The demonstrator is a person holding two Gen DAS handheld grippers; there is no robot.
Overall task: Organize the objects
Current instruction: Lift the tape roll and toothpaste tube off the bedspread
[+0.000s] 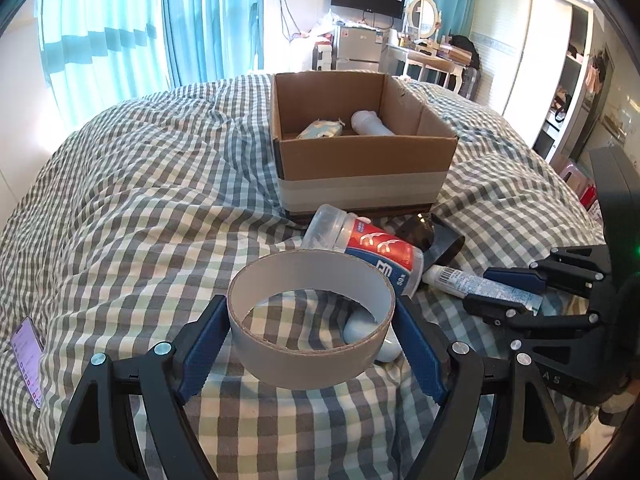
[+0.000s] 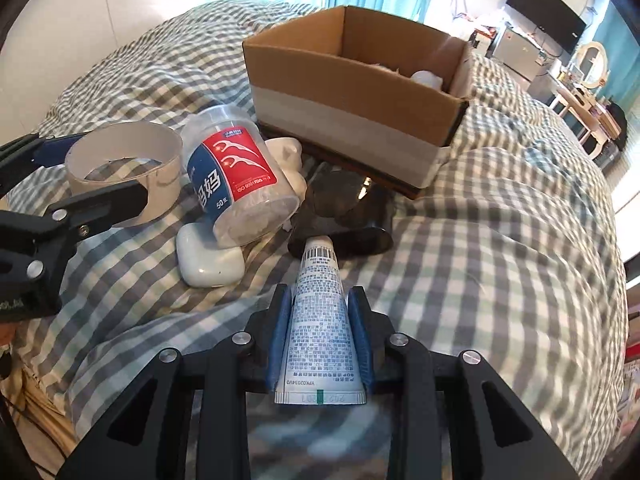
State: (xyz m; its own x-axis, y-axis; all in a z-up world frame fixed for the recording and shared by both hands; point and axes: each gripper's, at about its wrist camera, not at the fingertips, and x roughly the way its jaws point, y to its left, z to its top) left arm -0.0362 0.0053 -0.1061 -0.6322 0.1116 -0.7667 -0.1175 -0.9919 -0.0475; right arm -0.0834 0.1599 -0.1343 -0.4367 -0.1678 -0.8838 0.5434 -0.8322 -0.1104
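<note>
My left gripper (image 1: 312, 320) is shut on a grey tape roll (image 1: 310, 354), held just above the checked bedspread; the roll also shows in the right wrist view (image 2: 124, 168). My right gripper (image 2: 320, 312) is shut on a white tube (image 2: 320, 320) with printed text, its cap pointing away from me; it also shows in the left wrist view (image 1: 480, 284). An open cardboard box (image 1: 360, 160) stands beyond, holding a white bottle (image 1: 370, 122) and a small packet (image 1: 322, 129). A clear floss-pick jar (image 2: 236, 184) with a red and blue label lies on its side.
A white earbud case (image 2: 208, 264) lies by the jar, with a white crumpled thing (image 2: 290, 160) behind it. Dark sunglasses (image 2: 344, 208) lie in front of the box (image 2: 352, 120). A phone (image 1: 28, 360) lies at the bed's left edge.
</note>
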